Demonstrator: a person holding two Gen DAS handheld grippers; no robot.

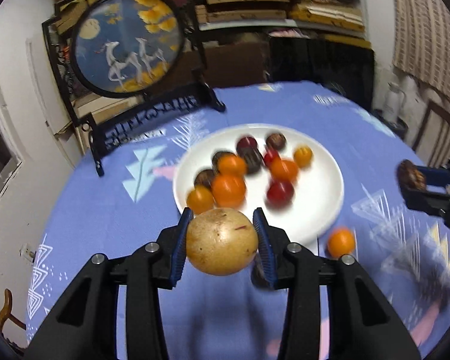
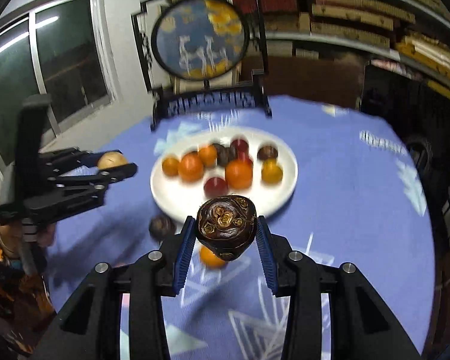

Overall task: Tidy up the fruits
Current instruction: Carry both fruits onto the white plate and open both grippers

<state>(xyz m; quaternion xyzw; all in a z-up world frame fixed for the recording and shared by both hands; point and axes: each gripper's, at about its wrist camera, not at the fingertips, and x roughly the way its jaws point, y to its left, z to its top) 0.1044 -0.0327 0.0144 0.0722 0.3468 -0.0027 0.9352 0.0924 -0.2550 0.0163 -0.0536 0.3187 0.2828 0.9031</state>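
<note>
The left gripper [image 1: 222, 241] pinches a round, tan-yellow fruit [image 1: 222, 241] between its blue pads, holding it in the air above the near rim of the white plate [image 1: 318, 210]. The right gripper [image 2: 225, 237] clamps a dark brown fruit [image 2: 226, 228] with golden rings on its end, possibly a mangosteen, also held above the plate's near edge. The plate sits on a blue patterned tablecloth [image 1: 111, 210] and carries a blurred heap of oranges [image 1: 228, 190], red fruits [image 1: 280, 192] and dark brown fruits [image 1: 276, 141]. One small orange [image 1: 341, 242] lies on the cloth just beside the plate, and another dark fruit [image 2: 162, 227] rests on the cloth near it. A round painted screen [image 1: 129, 40] in a black stand is at the table's far side.
</note>
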